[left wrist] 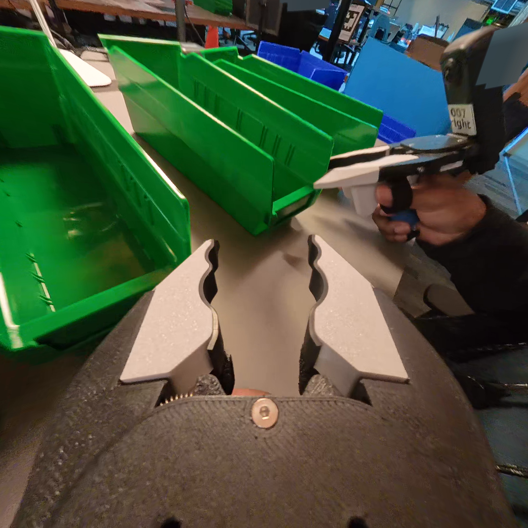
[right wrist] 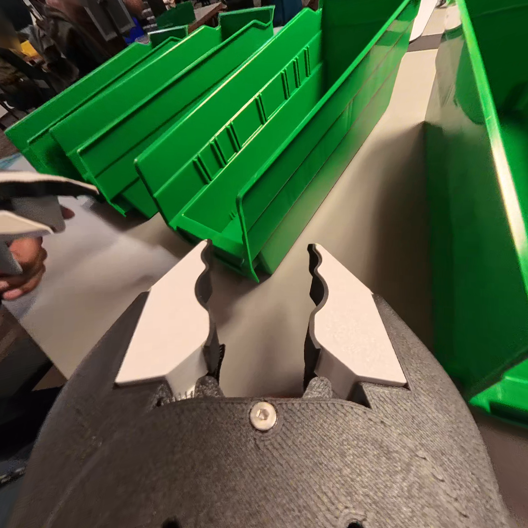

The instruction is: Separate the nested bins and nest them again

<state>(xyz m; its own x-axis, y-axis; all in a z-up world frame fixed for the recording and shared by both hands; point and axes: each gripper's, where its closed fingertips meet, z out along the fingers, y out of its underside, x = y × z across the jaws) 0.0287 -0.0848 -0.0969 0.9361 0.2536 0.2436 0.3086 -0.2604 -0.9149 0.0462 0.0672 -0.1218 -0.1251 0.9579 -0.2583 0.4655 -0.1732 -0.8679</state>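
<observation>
1. The left gripper [left wrist: 261, 243] is hanging low over the grey table [left wrist: 257, 285]. Its 2 fingers are standing apart w/ nothing between them but bare table.
2. The right gripper [right wrist: 258, 248] is also hovering w/ its fingers apart and gripping nothing. In the right wrist view, the near corner of a green bin is showing between the tips, but the pads aren't pressing on it.
3. Just left of the left gripper, a big wide green bin [left wrist: 71, 214] is sitting on the table, open side up.
4. Straight ahead, a long narrow green bin [left wrist: 228, 160] is lying on the table. Its near end is pointing at the grippers. In the left wrist view, the right gripper [left wrist: 321, 175] is reaching toward that near end, tips close to the corner.
5. A hand [left wrist: 428, 211] in a dark sleeve is squeezing the right gripper's handle.
6. Behind the narrow bin, more long green bins [right wrist: 85, 123] are lying side by side in a row.
7. Farther back, blue bins [left wrist: 300, 64] are sitting near the table's far side.
8. An orange cone [left wrist: 212, 37] is standing far off, w/ blurry room stuff behind it.
</observation>
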